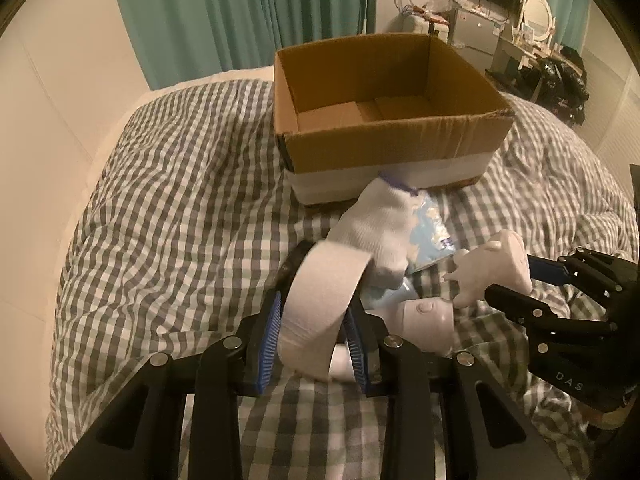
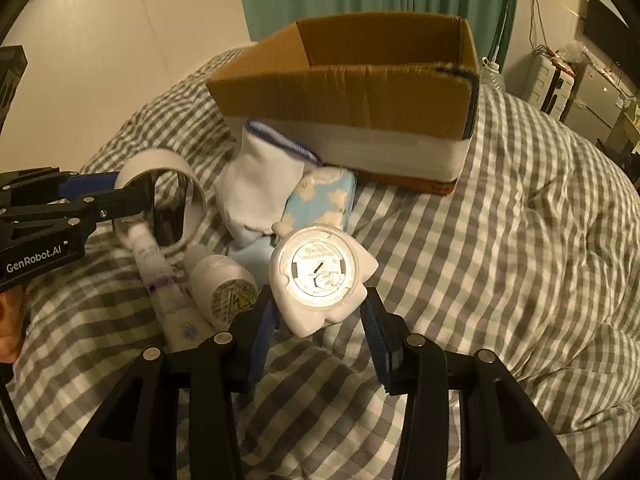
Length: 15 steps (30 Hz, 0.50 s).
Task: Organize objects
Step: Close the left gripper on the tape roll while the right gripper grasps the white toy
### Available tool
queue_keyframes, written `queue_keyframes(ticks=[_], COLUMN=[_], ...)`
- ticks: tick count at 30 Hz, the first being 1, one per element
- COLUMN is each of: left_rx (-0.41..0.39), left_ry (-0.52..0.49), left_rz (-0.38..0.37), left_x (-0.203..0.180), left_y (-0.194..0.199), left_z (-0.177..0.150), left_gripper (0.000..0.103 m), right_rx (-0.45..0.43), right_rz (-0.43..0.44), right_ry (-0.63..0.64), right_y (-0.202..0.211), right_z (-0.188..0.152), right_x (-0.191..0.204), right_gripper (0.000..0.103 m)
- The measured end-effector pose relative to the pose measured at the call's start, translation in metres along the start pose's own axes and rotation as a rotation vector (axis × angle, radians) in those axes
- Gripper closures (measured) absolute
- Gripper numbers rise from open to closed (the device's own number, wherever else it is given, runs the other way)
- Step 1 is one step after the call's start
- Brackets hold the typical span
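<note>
Checked bedding (image 2: 500,240) spreads wide and bare to my right, and on it the cardboard box (image 1: 384,136) stands open-topped just past the sock (image 2: 260,184). My left tongs (image 1: 316,332) pinch a white tape ring (image 1: 320,296); my right tongs (image 2: 320,320) clamp a white figurine (image 2: 320,276) above the bed.

- The right tool (image 2: 320,312) clamps a white figurine (image 2: 320,276), lifted off the checked bed (image 2: 500,240).
- The cardboard box (image 2: 352,92) sits beyond, a white sock (image 2: 260,184) against it.
- The left tool (image 2: 136,196) grips a tape roll (image 2: 164,164).
</note>
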<state>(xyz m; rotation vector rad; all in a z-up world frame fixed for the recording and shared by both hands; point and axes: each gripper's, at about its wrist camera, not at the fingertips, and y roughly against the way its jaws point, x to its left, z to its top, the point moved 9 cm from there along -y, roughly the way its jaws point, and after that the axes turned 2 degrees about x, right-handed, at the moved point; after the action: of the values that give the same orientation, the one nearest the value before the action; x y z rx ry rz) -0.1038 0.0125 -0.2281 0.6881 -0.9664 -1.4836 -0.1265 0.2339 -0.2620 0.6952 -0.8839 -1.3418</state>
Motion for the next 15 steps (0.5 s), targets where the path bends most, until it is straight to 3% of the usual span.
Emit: queue_keyframes(ticks=[15], left_rx=[-0.115], left_ry=[-0.009], left_rz=[0.019], left_x=[-0.001], left_y=[0.046], left_z=[0.030], left_gripper=[0.076], right_rx=[-0.103], right_rz=[-0.040], right_ry=[0.001], right_y=[0.040], right_z=[0.029], right_x=[0.019], right_gripper=[0.061])
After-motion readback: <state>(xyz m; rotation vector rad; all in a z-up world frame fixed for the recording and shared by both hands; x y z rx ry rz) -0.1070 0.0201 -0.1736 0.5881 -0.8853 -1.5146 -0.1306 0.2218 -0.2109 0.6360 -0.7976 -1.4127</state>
